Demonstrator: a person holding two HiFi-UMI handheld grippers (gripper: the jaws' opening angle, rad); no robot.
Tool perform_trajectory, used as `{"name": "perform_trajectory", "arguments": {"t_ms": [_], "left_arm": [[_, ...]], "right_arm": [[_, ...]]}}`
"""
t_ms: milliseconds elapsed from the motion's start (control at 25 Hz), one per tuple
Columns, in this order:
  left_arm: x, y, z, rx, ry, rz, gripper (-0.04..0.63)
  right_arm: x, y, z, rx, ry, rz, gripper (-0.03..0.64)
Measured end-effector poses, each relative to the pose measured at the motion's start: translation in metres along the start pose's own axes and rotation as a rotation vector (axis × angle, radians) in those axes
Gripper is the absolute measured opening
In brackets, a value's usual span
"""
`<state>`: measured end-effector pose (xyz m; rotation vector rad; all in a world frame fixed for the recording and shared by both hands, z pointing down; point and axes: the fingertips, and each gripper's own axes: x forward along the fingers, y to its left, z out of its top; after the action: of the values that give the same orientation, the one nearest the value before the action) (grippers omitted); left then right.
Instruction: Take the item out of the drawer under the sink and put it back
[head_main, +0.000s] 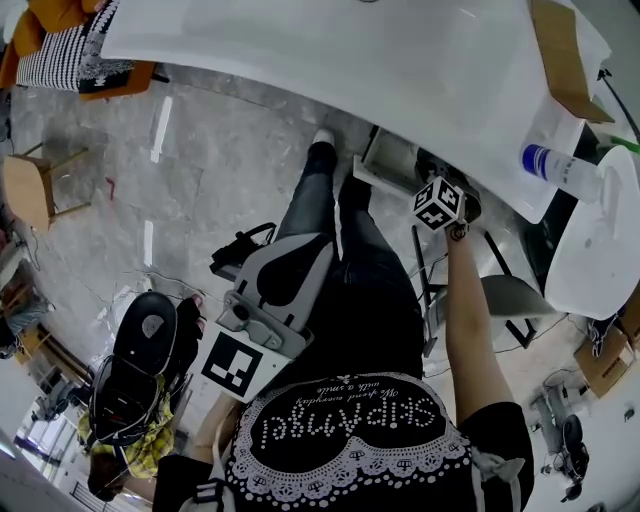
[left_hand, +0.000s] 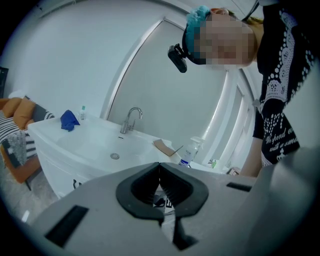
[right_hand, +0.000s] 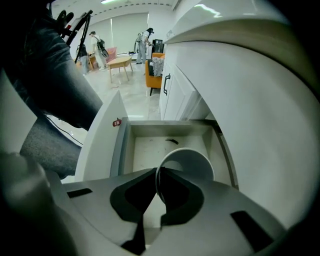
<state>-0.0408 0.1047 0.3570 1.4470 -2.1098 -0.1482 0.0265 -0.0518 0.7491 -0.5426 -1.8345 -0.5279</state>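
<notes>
right tool (right_hand: 157, 172): pointed steeply down over the open drawer; jaws narrow, clamped on the rim of a white cup (right_hand: 192, 162), w/ the thin cup wall pinched between the pads.
cup: hung tilted from that tool, mouth facing the camera, above the near part of the drawer; can't tell if it touched the drawer floor.
drawer (right_hand: 121, 145): pulled out from under the sink unit, pale inside, w/ one small dark speck (right_hand: 171, 141) on its floor toward the far end.
left tool (left_hand: 159, 166): held up away from the drawer, aimed at the sink; jaws closed together w/ nothing between them.
sink (left_hand: 95, 145): white basin in a white counter (head_main: 350, 60), chrome tap (left_hand: 131, 120) at its far edge.
on the counter: blue cloth (left_hand: 69, 120) far left of the basin; flat brown card piece (left_hand: 163, 146) and a spray bottle (left_hand: 189, 151) to the right.
person: stood close to the counter in jeans and a dark top; right forearm (head_main: 470, 300) reached down below the counter edge.
background: other people (right_hand: 95, 42) and a low table in the far room, per the right gripper view.
</notes>
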Motion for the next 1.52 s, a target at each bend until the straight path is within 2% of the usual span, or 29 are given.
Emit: {"name": "perform_trajectory", "arguments": {"t_ms": [760, 1520], "left_arm": [[-0.004, 0.004, -0.008, -0.023, 0.012, 0.016, 0.005], [-0.004, 0.004, -0.009, -0.033, 0.014, 0.024, 0.005]], "right_arm": [[0.018, -0.002, 0.000, -0.025, 0.038, 0.013, 0.026], [0.017, -0.005, 0.006, -0.026, 0.014, -0.001, 0.027]]}}
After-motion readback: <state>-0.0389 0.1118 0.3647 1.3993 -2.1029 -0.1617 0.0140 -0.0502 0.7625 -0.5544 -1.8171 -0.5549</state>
